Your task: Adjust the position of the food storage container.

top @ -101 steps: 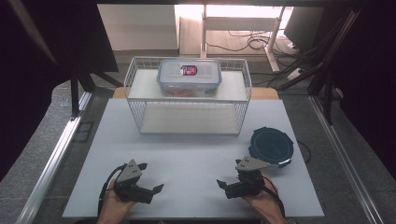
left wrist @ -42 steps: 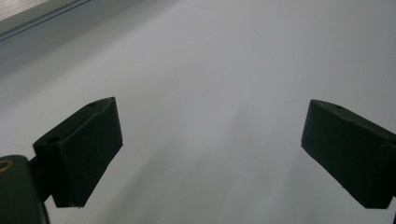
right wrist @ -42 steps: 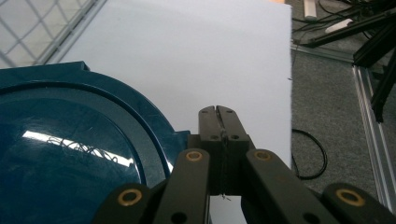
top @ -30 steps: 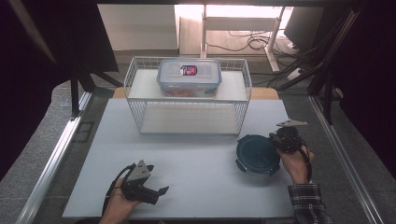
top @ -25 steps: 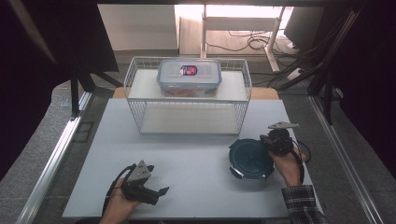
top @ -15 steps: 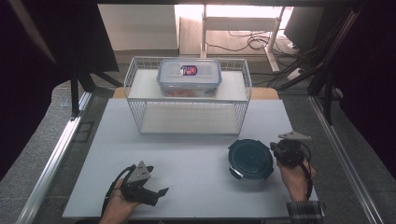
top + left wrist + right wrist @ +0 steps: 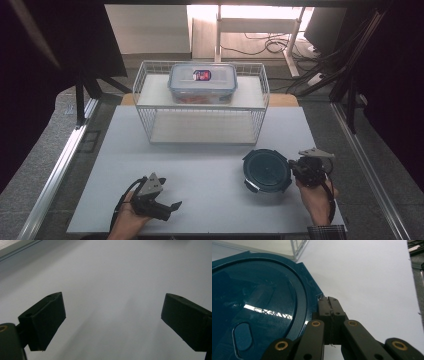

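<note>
Teal plastic is slick, so your right gripper (image 7: pixel 329 300), jaws pressed together at a latch tab of the one round lidded container (image 7: pixel 266 170) near the table's (image 7: pixel 210 165) right edge, could skid off, while your left gripper (image 7: pixel 170 207) rests spread and empty below one wire basket (image 7: pixel 145 80) carrying one clear box (image 7: pixel 202 82).

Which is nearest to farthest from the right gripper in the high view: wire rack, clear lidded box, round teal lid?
From the right gripper:
1. Round teal lid, touching the jaw tips, to its left.
2. Wire rack, farther back and left.
3. Clear lidded box, on the rack's top shelf, farthest.
</note>
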Tool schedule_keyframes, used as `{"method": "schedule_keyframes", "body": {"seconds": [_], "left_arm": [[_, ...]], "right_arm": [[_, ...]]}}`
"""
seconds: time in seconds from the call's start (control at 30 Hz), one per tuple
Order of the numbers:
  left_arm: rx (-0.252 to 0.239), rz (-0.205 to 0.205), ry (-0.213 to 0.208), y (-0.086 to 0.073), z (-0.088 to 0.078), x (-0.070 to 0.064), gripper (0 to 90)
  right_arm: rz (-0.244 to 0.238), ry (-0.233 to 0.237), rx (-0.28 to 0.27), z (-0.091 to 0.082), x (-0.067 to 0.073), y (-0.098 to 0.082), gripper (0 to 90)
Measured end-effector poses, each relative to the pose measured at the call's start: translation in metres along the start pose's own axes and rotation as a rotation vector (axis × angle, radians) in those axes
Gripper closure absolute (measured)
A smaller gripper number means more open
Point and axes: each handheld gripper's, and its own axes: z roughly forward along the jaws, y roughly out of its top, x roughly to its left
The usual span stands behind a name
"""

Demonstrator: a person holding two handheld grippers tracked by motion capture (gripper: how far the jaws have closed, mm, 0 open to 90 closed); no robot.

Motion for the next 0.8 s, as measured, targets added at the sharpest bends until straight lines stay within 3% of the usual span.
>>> {"method": "schedule_keyframes", "body": {"seconds": [0.4,0.57,0.63,0.8], "left_arm": [[0.0,0.004,0.0,0.0,-0.001,-0.001,4.9],[-0.003,0.005,0.01,-0.001,-0.004,-0.001,5.0],[-0.008,-0.001,0.015,-0.001,-0.006,-0.001,5.0],[-0.01,-0.011,0.019,-0.002,-0.006,0.0,5.1]], "right_arm": [[-0.12,0.086,-0.009,0.026,0.056,0.023,89.6],[-0.131,0.133,-0.032,0.017,0.05,0.018,89.3],[-0.144,0.091,-0.033,0.006,0.047,0.01,89.3],[-0.049,0.133,0.019,-0.016,0.039,-0.012,89.2]]}}
